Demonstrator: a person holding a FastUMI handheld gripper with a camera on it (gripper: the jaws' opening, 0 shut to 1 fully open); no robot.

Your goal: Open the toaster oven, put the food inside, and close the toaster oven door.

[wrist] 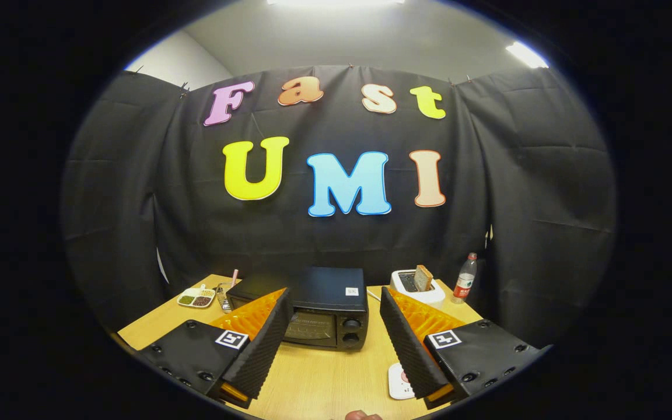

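The gripper (333, 312) hung above the wooden table (324, 379) with its two fingers spread wide apart and nothing held between them. Straight ahead of the fingertips, framed in the gap between them, sat the black toaster oven (318, 315), its glass door closed and two round knobs stacked on the side nearer the right finger. Beyond the right finger stood a white toaster (416, 289) with a slice of bread (423, 277) sticking upright out of its slot, and just beside that, farther out to the right, a clear bottle (465, 278) with a red label and cap. Beyond the left finger lay a small divided dish (196, 298) holding what looked like beans or grains, though it was too small to be sure, with a metal utensil (223, 297) next to it against the oven's side. Close under the right finger, a small white object (397, 379) with a red mark rested on the tabletop, partly covered by that finger.
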